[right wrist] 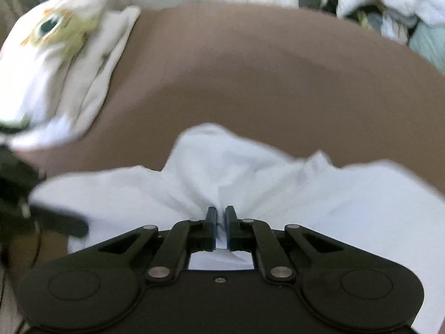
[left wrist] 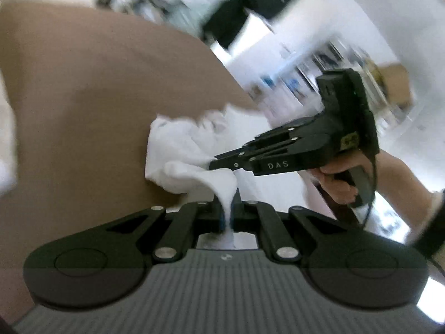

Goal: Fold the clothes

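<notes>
- A crumpled white cloth garment (left wrist: 178,150) is laid near the edge of a flat brown table surface (left wrist: 83,97); part of it is draped over that edge.
- The left gripper (left wrist: 228,211), black with two fingers, is pressed together on a drawn-up fold of the white garment; a strip of cloth is seen passing between its pads and down behind them.
- The right gripper (left wrist: 212,164), black and lettered "DAS", is held in a bare hand (left wrist: 338,181) and is seen from the left wrist view with its tip set into the same garment, just beside the left gripper.
- In the right wrist view, the right gripper (right wrist: 221,217) is shown closed on a bunched pleat of the white garment (right wrist: 222,167), creases radiating from the pinch point.
- A folded white garment with a green and orange printed motif (right wrist: 55,55) is placed on the brown table surface (right wrist: 250,69) at the far left, well apart from the pinched garment.
- A heap of white and pale fabrics (right wrist: 389,0) is noted beyond the table's far right edge; details are blurred.
</notes>
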